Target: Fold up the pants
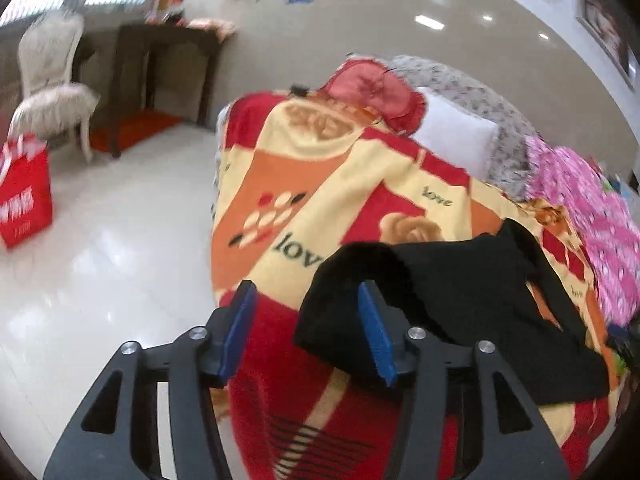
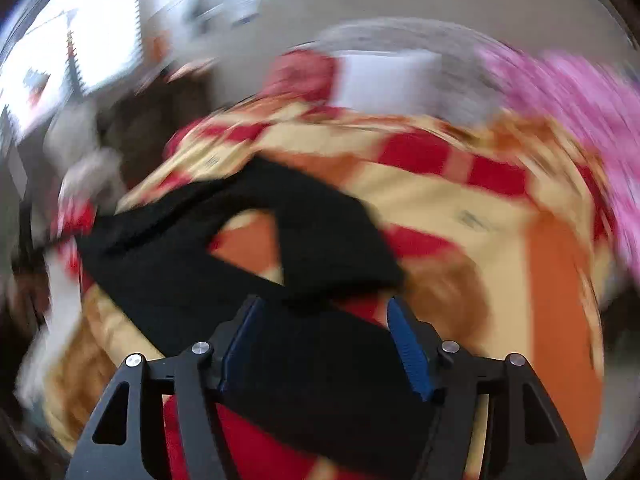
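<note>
Glossy pale floor tiles [image 1: 100, 248] spread out on the left of the left wrist view, with a white upholstered chair [image 1: 52, 88], a dark wooden side table [image 1: 168, 76] and a red shopping bag [image 1: 24, 192] standing on them. Beside them rises a bed covered by a red, cream and orange blanket [image 1: 352, 184] printed with the word "love"; at its far end lie a red cushion [image 1: 372, 96], a white pillow [image 1: 452, 144] and a pink patterned cloth [image 1: 592, 216]. On the blanket lie the black pants [image 1: 460, 280], partly doubled over. The left gripper [image 1: 308, 320] hangs over the near edge of the bed with its jaws apart; its blue pads [image 1: 240, 332] press on nothing, and a rounded black fold of the pants sits just beyond and beside the right-hand pad, while red blanket shows in the gap. The right wrist view is heavily smeared by motion, yet the pants [image 2: 192, 264] are plain: two black bands meeting in a V, with orange blanket [image 2: 552, 280] showing through the opening. The right gripper [image 2: 326, 340] stands wide open above them; black cloth fills the space between its fingers [image 2: 412, 356] and runs under them, but whether the pads touch it cannot be told.
</note>
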`<state>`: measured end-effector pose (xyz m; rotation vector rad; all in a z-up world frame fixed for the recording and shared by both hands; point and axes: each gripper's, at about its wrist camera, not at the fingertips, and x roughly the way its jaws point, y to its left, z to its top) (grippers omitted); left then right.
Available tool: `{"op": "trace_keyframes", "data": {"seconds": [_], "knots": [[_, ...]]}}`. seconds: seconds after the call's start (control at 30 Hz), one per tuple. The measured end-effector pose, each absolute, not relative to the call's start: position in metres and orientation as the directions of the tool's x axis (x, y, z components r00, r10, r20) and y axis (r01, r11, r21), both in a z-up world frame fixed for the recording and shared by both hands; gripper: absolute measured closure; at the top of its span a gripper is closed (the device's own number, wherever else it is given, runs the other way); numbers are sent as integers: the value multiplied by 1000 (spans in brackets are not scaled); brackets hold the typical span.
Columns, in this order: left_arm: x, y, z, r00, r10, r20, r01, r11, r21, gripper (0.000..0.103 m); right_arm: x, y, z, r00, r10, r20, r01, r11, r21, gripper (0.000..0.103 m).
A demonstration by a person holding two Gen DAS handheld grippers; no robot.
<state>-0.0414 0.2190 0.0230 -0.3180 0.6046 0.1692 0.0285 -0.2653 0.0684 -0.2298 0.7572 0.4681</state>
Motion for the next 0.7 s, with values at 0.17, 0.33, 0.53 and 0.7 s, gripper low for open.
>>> {"op": "trace_keyframes", "data": {"seconds": [0.17, 0.33, 0.53, 0.7], "knots": [[-46, 187, 34, 841, -99, -531, 49, 993, -108, 33, 58, -233, 38, 546, 275, -791, -577, 808, -118, 41], [-40, 145, 36, 817, -222, -532, 272, 962, 15, 29, 73, -234, 19, 519, 216, -827, -564, 814, -142, 62], [-7, 92, 26, 754, -231, -615, 409, 897, 166, 29, 74, -256, 51, 655, 192, -731, -397, 911, -116, 98], [12, 68, 11, 724, -140, -675, 427, 860, 279, 71, 59, -287, 105, 736, 252, -628, -308, 951, 21, 99]]}}
